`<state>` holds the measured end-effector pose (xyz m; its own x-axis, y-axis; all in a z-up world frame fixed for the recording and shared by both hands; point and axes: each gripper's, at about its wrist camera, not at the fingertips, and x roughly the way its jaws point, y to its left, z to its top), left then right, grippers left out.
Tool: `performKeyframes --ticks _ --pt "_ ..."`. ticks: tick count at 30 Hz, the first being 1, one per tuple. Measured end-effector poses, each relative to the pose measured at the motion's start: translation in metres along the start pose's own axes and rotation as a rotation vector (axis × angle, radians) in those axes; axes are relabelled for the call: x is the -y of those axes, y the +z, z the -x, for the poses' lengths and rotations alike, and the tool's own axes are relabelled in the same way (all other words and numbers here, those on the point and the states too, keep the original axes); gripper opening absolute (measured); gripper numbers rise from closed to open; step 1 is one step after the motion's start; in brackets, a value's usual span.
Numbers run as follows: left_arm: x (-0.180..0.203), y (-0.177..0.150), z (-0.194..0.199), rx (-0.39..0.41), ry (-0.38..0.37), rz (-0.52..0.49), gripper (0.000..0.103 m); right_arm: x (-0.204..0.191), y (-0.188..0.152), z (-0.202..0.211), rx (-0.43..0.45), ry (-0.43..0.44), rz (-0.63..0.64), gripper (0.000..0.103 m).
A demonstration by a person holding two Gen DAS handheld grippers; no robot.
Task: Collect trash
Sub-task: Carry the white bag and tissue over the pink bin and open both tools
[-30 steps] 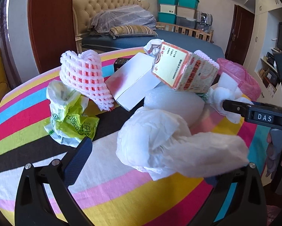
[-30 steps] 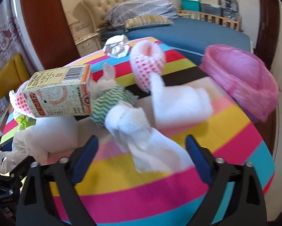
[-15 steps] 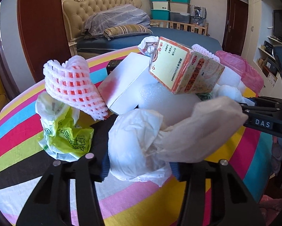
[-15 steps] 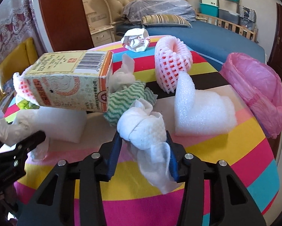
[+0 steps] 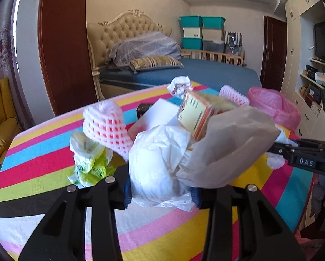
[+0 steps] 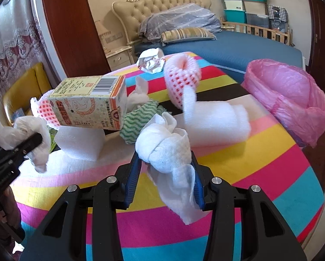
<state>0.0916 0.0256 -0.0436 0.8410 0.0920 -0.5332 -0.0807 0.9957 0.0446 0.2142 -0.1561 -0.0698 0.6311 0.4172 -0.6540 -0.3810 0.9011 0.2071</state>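
My left gripper (image 5: 161, 190) is closing its jaws on a crumpled white plastic bag (image 5: 158, 154), and the pads press into it just above the striped tablecloth (image 5: 43, 152). My right gripper (image 6: 164, 180) is shut on a wad of white tissue (image 6: 164, 145), whose tail hangs down between the fingers. More trash lies behind them: a printed carton (image 6: 88, 106) resting on a white foam block (image 6: 80, 141), a pink foam net (image 6: 182, 76), a green wavy cloth (image 6: 138, 119), crumpled paper (image 6: 150, 61) and a green-and-white bag (image 5: 88, 158).
A bin lined with a pink bag (image 6: 288, 100) stands off the table's right edge. A long white foam piece (image 6: 216, 121) lies between it and the tissue. A bed (image 6: 238, 43) sits behind the table and a yellow chair (image 6: 21, 91) to the left.
Both grippers went from open to closed, the left on the plastic bag and the right on the tissue wad. Both bundles have since risen a little off the cloth.
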Motion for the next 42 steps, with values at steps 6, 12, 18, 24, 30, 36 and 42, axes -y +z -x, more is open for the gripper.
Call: performKeyframes --ticks 6,12,18,24,30,36,42 --pt "0.029 0.016 0.011 0.069 -0.056 -0.034 0.040 0.011 0.001 0.016 0.043 -0.056 0.013 0.042" --pt "0.065 0.022 0.016 0.105 -0.104 -0.125 0.041 0.023 0.009 0.034 0.092 -0.144 0.028 0.042" --pt "0.085 0.028 0.007 0.096 -0.151 -0.154 0.041 0.035 0.016 0.044 0.118 -0.185 0.027 0.042" --pt "0.098 0.034 0.002 0.103 -0.184 -0.171 0.041 0.035 0.019 0.049 0.130 -0.152 0.029 0.042" --pt "0.101 0.037 0.001 0.111 -0.195 -0.175 0.041 0.033 0.026 0.060 0.184 -0.205 0.062 0.042" --pt "0.113 0.051 -0.010 0.104 -0.242 -0.183 0.041 0.065 0.031 0.061 0.189 -0.300 0.015 0.042" --pt "0.147 0.070 -0.034 0.087 -0.319 -0.241 0.041 0.101 0.037 0.063 0.205 -0.384 -0.013 0.042"
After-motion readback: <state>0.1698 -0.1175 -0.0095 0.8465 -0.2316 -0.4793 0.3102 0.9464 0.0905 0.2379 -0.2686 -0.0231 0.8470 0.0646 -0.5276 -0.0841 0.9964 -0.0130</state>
